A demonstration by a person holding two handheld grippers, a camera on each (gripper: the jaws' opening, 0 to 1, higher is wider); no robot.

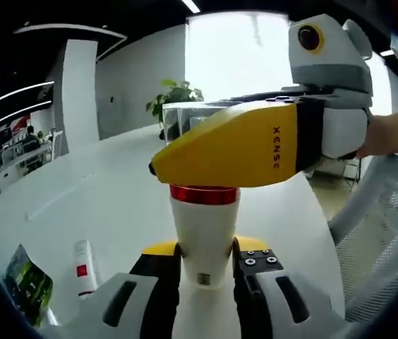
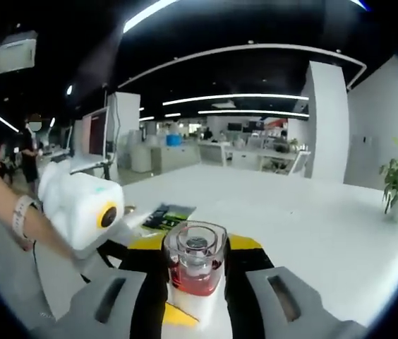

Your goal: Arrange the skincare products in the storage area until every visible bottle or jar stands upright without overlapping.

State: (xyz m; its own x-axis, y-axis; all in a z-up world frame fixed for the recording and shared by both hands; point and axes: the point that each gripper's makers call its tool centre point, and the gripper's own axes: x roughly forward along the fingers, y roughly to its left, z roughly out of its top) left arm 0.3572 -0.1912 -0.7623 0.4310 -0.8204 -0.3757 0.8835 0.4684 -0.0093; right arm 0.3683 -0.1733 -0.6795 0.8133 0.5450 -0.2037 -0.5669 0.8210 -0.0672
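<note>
Both grippers are on one thing: a white bottle with a red metallic collar and a clear square cap [image 1: 204, 233]. In the left gripper view the left gripper [image 1: 206, 272] has its fingers narrowed against the white body low down, holding it upright above the white table [image 1: 100, 198]. The right gripper [image 1: 255, 145] comes in from the right with its yellow fingers across the top, hiding the cap. In the right gripper view the right gripper [image 2: 195, 282] has its fingers closed in on either side of the cap and red collar [image 2: 195, 265] — held from above, by the look of it.

Also on the table: a small white tube with a red label [image 1: 84, 268], lying or leaning — I cannot tell which — and beside it a dark green printed packet [image 1: 26, 282]. A potted green plant [image 1: 174, 99] stands at the far side.

The step in hand seems to be carrying or steadying this bottle for placement. Next it wants a free spot well apart from the tube, the base set down flat, then both sets of fingers opening without tipping it — the tube probably needs righting afterwards.
</note>
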